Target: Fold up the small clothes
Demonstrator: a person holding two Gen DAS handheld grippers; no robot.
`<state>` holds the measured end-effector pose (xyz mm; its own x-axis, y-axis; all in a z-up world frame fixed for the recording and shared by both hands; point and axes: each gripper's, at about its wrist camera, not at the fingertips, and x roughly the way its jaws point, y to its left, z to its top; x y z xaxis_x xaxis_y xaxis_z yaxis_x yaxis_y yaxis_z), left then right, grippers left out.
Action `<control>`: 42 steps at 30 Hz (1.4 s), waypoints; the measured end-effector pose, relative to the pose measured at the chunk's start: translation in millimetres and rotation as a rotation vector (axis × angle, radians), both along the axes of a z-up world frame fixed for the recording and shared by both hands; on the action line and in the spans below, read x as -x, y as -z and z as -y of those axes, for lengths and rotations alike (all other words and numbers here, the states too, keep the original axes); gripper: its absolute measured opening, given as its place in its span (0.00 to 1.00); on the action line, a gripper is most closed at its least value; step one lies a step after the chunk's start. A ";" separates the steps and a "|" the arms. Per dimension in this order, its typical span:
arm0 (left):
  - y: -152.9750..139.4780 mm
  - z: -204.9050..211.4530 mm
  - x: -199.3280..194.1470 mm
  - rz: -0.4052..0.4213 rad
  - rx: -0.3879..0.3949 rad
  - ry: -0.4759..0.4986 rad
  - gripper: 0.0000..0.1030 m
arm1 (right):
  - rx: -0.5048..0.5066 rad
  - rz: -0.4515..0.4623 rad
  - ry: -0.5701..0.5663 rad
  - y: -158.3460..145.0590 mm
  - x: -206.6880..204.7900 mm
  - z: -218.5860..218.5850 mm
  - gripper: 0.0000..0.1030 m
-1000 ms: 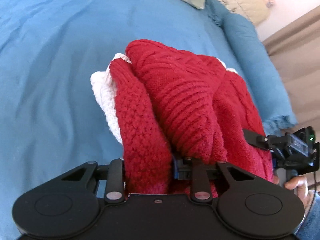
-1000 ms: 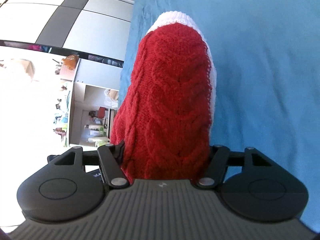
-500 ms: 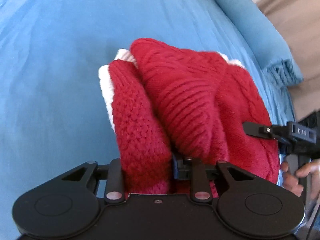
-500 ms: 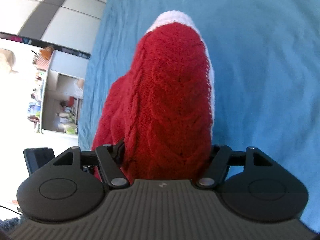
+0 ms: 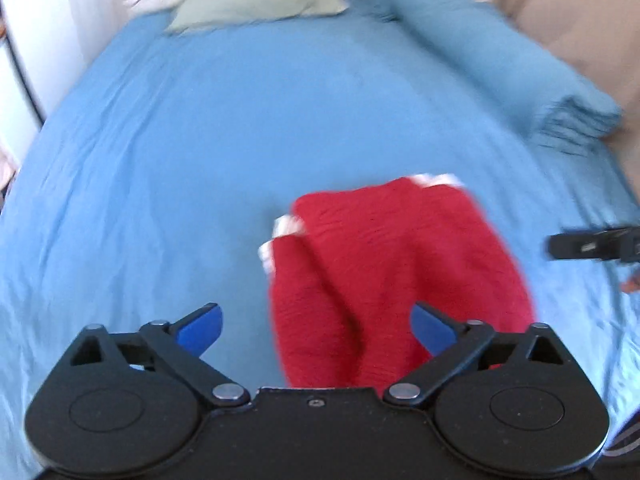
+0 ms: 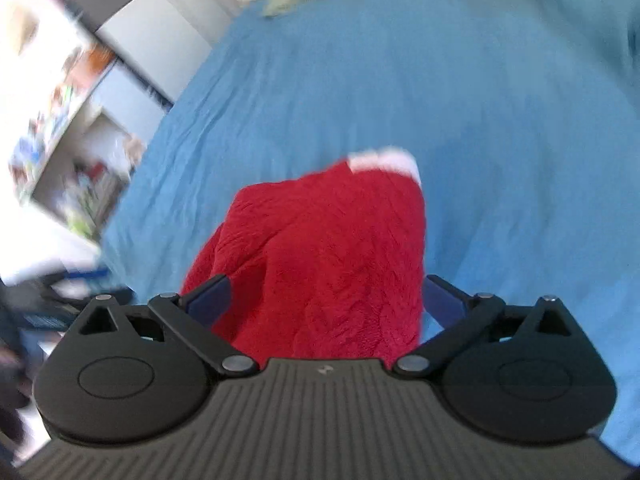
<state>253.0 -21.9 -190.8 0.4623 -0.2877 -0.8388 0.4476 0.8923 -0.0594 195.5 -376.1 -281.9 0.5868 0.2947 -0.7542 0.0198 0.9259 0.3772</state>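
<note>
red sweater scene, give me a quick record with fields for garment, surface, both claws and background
garment: red knit sweater with white trim, bunched in a folded heap
surface: blue bedsheet
left claw: open, fingers spread, sweater between and just beyond them
right claw: open, fingers either side of the sweater
background: pale green pillow at far end of bed
image quality: motion blur

Both tongs (image 5: 316, 326) (image 6: 326, 300) now off sweater (image 5: 400, 276).

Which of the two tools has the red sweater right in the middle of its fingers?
The right tool: the red sweater fills its open gap. The left tool, also open, has the sweater off toward its right finger.
</note>
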 end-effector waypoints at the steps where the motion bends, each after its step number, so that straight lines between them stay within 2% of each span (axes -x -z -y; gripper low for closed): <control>1: -4.9 6.6 8.5 -0.001 0.012 0.038 1.00 | 0.073 0.010 -0.029 -7.9 4.6 -9.1 1.00; 3: -2.2 20.2 17.9 -0.025 0.025 0.111 1.00 | 0.217 0.040 -0.105 -15.6 16.6 -27.8 1.00; 5: 11.7 32.2 25.4 -0.054 0.015 0.176 1.00 | 0.277 0.053 -0.158 -11.4 23.2 -40.4 1.00; 10: 62.8 55.6 42.3 -0.099 -0.045 0.334 1.00 | 0.284 0.008 -0.193 22.9 16.6 -45.6 1.00; 13: 101.5 63.6 42.7 -0.160 -0.094 0.365 1.00 | 0.326 -0.055 -0.207 52.7 7.7 -55.0 1.00; 15: 125.6 63.3 44.1 -0.203 -0.124 0.375 1.00 | 0.316 -0.098 -0.219 72.5 5.0 -61.7 1.00; 18: 148.0 66.8 48.7 -0.187 -0.182 0.408 1.00 | 0.283 -0.151 -0.221 93.9 6.6 -66.6 1.00; 21: 151.4 75.9 46.1 -0.185 -0.194 0.418 1.00 | 0.262 -0.174 -0.196 104.3 11.1 -65.0 1.00; 24: 139.1 74.9 39.7 -0.202 -0.151 0.394 1.00 | 0.254 -0.155 -0.164 90.3 15.0 -60.5 1.00; 28: 106.0 53.7 32.0 -0.140 -0.094 0.326 1.00 | 0.282 0.001 -0.154 42.8 20.9 -63.5 1.00; 31: 97.7 41.1 18.8 -0.110 -0.066 0.292 1.00 | 0.290 0.052 -0.166 27.1 9.4 -68.4 1.00; 35: 112.9 44.8 0.4 -0.136 -0.073 0.290 1.00 | 0.296 0.056 -0.175 42.7 -13.9 -80.1 1.00; 37: 128.0 46.2 -10.4 -0.166 -0.081 0.288 1.00 | 0.301 0.015 -0.169 64.1 -30.4 -91.6 1.00; 39: 138.9 44.5 -17.8 -0.192 -0.058 0.270 1.00 | 0.350 0.015 -0.152 79.8 -34.8 -99.2 1.00; 42: 135.9 38.7 -20.8 -0.201 -0.040 0.250 1.00 | 0.382 0.032 -0.155 80.4 -30.9 -105.0 1.00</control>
<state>273.8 -60.7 -326.7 0.2053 -0.3362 -0.9191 0.6364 0.7593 -0.1357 226.5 -271.1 -362.3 0.5822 0.0840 -0.8087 -0.1369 0.9906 0.0044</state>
